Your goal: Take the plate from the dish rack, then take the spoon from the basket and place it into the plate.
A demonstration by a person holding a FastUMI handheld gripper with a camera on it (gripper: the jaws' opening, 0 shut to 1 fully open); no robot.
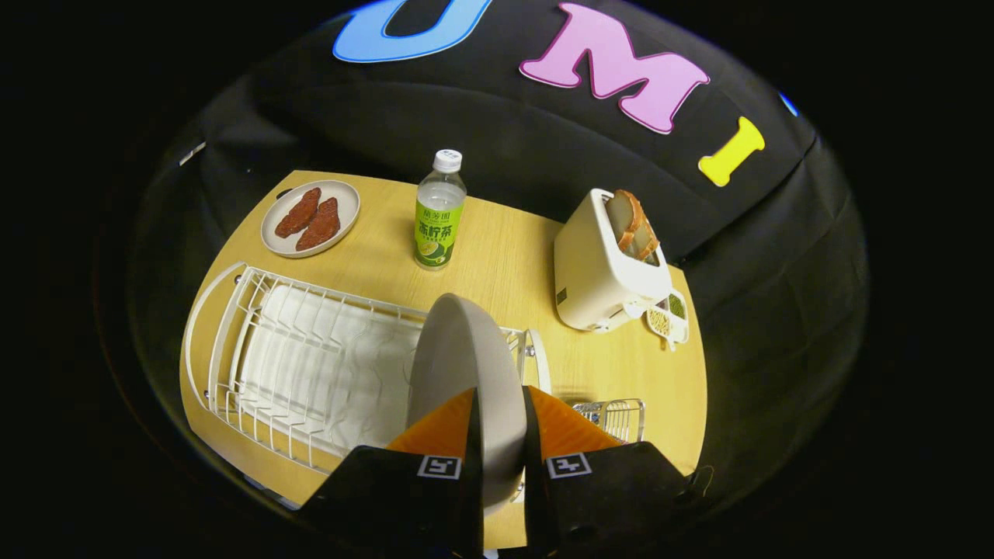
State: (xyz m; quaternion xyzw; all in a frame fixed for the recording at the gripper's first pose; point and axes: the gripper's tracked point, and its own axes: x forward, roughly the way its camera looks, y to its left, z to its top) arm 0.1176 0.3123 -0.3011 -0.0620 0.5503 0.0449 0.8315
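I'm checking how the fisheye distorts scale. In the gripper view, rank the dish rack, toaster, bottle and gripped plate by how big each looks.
1. Dish rack
2. Plate, clamped on edge in the gripper; nearness inflates it
3. Toaster
4. Bottle

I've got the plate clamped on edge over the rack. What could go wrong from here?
1. The gripper pinches only the lower rim of the grey plate, which stands upright; it may pivot or slip between the orange fingers.
2. The plate sits right over the white dish rack; its edge might catch the wires.
3. The small wire basket lies close beside the fingers; swinging that way could knock it.
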